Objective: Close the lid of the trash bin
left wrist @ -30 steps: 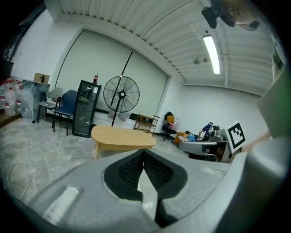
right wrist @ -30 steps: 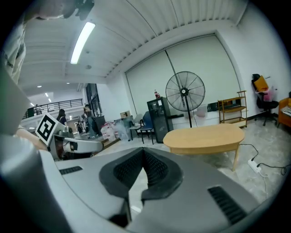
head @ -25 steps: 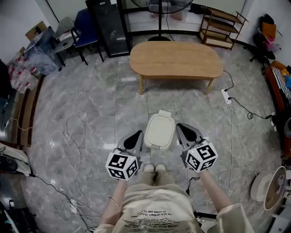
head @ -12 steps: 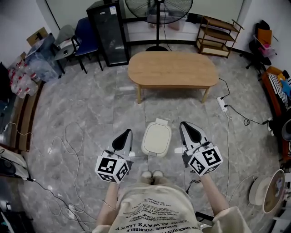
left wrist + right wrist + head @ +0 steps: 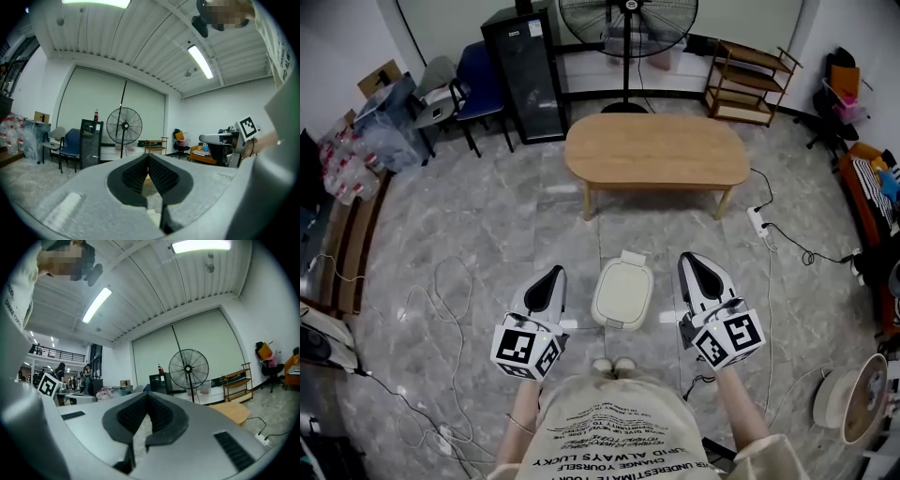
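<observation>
The cream trash bin [image 5: 623, 292] stands on the floor in the head view, just ahead of my feet, with its lid lying flat on top. My left gripper [image 5: 551, 277] hangs in the air to the bin's left and my right gripper [image 5: 691, 263] to its right, neither touching it. Both point level across the room. In the left gripper view the left gripper [image 5: 148, 157] has its pads together at the tip with nothing between them. The right gripper [image 5: 147, 397] looks the same in the right gripper view. The bin does not show clearly in either gripper view.
A wooden oval table [image 5: 657, 150] stands beyond the bin. Behind it are a floor fan [image 5: 626, 21], a black cabinet [image 5: 525, 67], a blue chair [image 5: 475, 70] and a wooden shelf [image 5: 752, 84]. Cables [image 5: 441, 281] trail across the marble floor; a power strip [image 5: 758, 221] lies right.
Both grippers rose and drew away from the bin, spreading outward. The view pulled back, so the bin looks smaller and the fan has come into sight.
</observation>
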A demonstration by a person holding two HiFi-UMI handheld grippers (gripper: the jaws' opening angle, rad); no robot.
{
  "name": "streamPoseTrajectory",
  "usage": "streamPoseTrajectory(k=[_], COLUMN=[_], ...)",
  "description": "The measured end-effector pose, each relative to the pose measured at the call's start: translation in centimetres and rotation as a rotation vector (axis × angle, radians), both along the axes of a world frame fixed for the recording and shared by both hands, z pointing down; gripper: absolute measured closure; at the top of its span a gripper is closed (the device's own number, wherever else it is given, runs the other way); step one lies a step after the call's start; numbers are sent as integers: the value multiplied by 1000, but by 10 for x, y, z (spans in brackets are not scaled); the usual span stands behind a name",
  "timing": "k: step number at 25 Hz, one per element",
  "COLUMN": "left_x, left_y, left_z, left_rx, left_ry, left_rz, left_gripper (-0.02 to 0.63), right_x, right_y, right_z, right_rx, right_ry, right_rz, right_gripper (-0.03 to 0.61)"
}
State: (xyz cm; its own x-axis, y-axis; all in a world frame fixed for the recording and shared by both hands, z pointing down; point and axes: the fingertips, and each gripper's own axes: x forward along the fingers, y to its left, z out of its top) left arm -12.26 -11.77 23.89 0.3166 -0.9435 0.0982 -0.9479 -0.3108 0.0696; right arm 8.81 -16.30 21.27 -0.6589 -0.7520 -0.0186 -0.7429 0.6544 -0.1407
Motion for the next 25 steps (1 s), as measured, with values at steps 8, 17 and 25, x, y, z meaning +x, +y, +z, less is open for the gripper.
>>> streamPoseTrajectory(k=[8, 17, 25], left_x=[-7, -11, -12], left_y=[-3, -8, -8], left_z=[1, 1, 2], left_rx=[3, -4, -3], left_ry=[-24, -26, -28], left_rz=[-11, -22, -24], left_gripper=[591, 591, 591], right_x=[-9, -12, -13], right_y=[-2, -9, -9], right_z=[3, 6, 12], right_rx=[13, -16, -4], right_ry=[19, 27, 44], right_rz=[-6, 14, 16], right_gripper=[574, 574, 574])
